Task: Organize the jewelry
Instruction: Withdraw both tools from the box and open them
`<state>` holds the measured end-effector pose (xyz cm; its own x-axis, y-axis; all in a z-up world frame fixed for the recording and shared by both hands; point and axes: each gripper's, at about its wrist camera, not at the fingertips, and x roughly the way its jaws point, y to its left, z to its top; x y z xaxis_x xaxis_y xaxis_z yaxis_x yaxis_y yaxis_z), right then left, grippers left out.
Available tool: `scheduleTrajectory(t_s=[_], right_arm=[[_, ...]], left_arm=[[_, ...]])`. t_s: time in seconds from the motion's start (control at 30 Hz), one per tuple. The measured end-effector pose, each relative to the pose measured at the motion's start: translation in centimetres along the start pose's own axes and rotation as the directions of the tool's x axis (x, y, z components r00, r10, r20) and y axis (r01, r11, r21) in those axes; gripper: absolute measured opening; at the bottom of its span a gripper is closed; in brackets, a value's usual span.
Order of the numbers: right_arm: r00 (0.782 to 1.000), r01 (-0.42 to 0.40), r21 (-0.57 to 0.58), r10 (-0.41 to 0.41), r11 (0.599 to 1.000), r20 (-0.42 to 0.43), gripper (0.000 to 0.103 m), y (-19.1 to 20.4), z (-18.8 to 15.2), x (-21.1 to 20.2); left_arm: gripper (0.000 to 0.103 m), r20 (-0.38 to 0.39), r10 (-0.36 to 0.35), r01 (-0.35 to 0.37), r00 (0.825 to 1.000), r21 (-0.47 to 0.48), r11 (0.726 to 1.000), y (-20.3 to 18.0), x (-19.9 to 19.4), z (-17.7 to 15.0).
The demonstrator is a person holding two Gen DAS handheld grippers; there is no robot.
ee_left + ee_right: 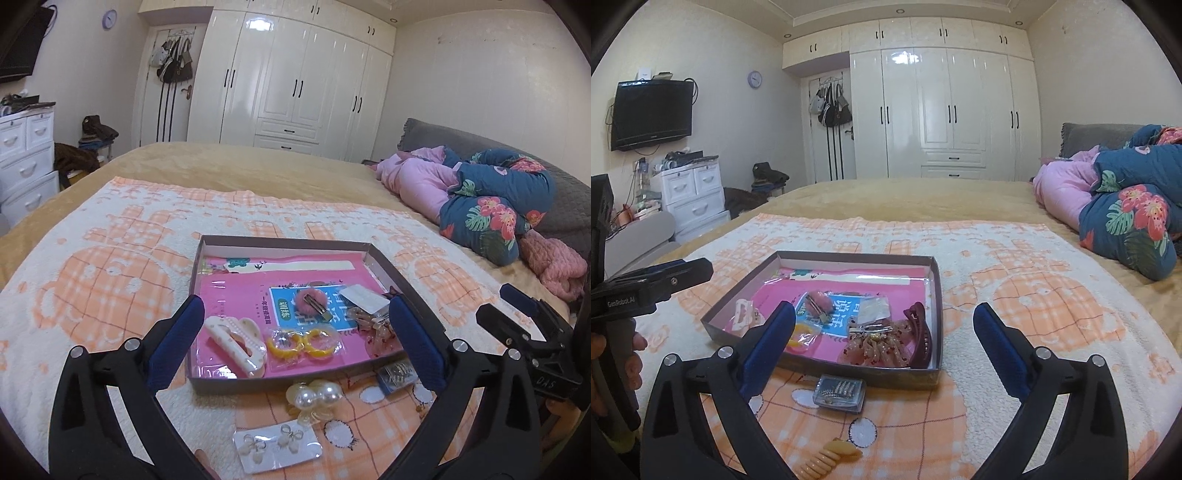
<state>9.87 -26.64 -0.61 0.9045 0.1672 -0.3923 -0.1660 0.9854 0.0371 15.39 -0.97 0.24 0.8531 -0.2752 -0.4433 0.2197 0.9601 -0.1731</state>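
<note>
Both tools hang over the bed, and both are empty. The left tool (295,332) has its blue fingers spread wide with nothing between the pads; the right tool (884,339) stands just as far apart, also gripping nothing.

Below them sits the shallow box (288,245) on the orange-and-white blanket (110,236), lined with a pink sheet. Inside, on the left wrist view: a white claw clip (238,341) at the near left corner, a bag of yellow hoops (303,341) just beside it, a pink fuzzy clip (310,299) nearer the middle, and a small white card (364,297) to its right. The right wrist view picks out a sheer bow clip (879,349) and a dark red claw clip (921,338) against the box's right wall.

Not everything is in. In front of the box on the blanket lie a pearl flower clip (314,398), a card of bow earrings (277,445), a small clear case of hairpins (840,393), and, nearest the camera, a ribbed yellow clip (827,459).
</note>
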Motion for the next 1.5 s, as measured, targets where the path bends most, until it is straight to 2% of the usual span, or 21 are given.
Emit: scheduleTrajectory(t_s=[0.47,0.77,1.2,1.5], right_arm=[[1.000,-0.005,-0.048,0.006,0.999,0.025,0.095,1.0,-1.0,-2.4],[0.999,-0.035,-0.074,0.035,0.997,-0.004,0.095,2.1,-2.3,-3.6],[0.994,-0.089,-0.106,0.082,0.990,-0.076,0.095,3.5,-3.7,-3.7],[0.979,-0.143,-0.125,0.122,0.982,-0.162,0.095,4.4,-5.7,-3.4]], left_arm=[[0.092,0.051,0.024,-0.026,0.998,0.049,0.998,0.3,-3.1,-1.6],[0.092,0.037,0.042,-0.044,0.998,0.058,0.997,0.8,-4.1,-2.8],[0.092,-0.043,0.083,-0.081,0.996,0.052,0.995,2.4,-4.7,-4.9],[0.092,-0.114,0.091,-0.084,0.989,0.065,0.994,2.1,-3.9,-6.5]])
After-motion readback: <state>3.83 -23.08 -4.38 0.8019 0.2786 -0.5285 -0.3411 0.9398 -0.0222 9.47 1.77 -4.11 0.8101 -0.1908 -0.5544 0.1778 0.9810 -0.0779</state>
